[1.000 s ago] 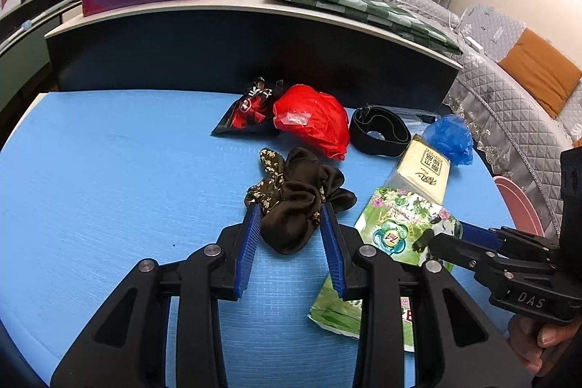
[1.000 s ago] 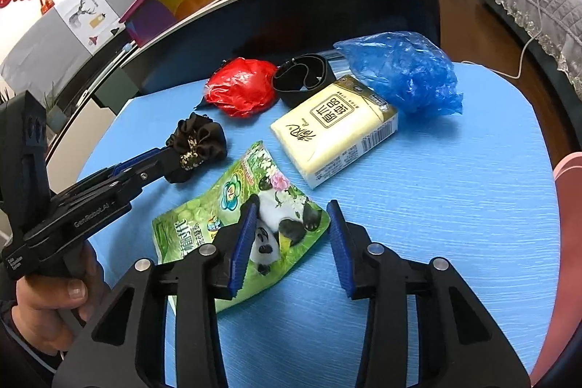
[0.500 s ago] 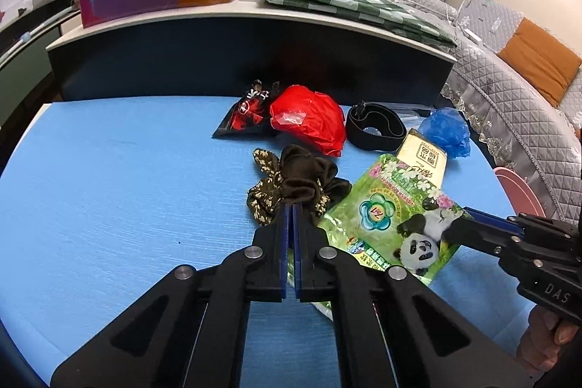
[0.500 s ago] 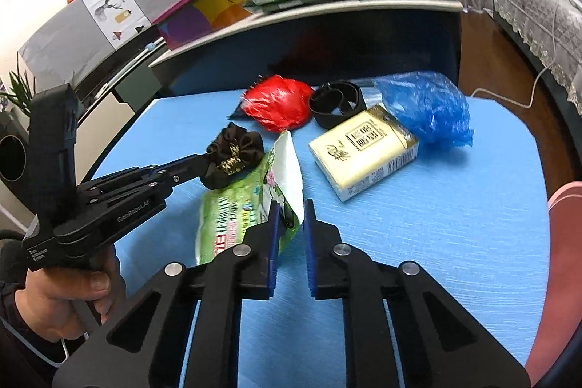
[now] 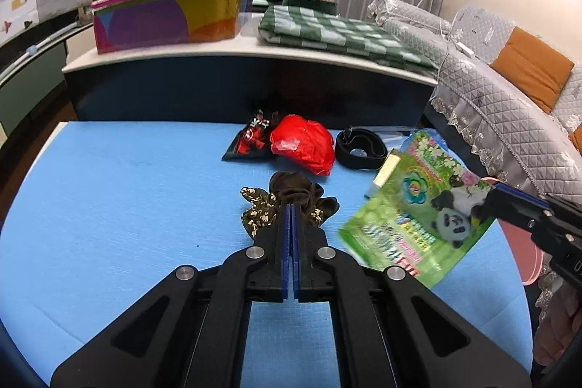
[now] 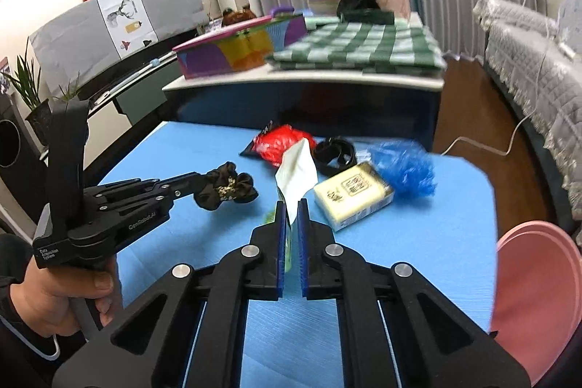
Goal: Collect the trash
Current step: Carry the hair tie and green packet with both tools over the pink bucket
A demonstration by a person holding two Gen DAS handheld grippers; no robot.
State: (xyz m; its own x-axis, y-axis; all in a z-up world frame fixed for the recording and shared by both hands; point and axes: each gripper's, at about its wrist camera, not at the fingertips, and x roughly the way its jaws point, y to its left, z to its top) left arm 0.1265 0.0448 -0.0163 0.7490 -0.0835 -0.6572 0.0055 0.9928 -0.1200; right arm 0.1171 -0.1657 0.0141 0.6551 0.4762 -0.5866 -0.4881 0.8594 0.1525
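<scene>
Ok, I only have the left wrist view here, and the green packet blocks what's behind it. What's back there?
Observer: A yellow tissue pack lies flat, with a crumpled blue bag just beyond it.
Operator: And the pink sliver at my right edge?
Observer: A round pink tub beside the table, past its right edge.
Operator: What holds the left hand-held gripper?
Observer: A bare hand in a dark sleeve wraps the handle of the left hand-held gripper.
</scene>
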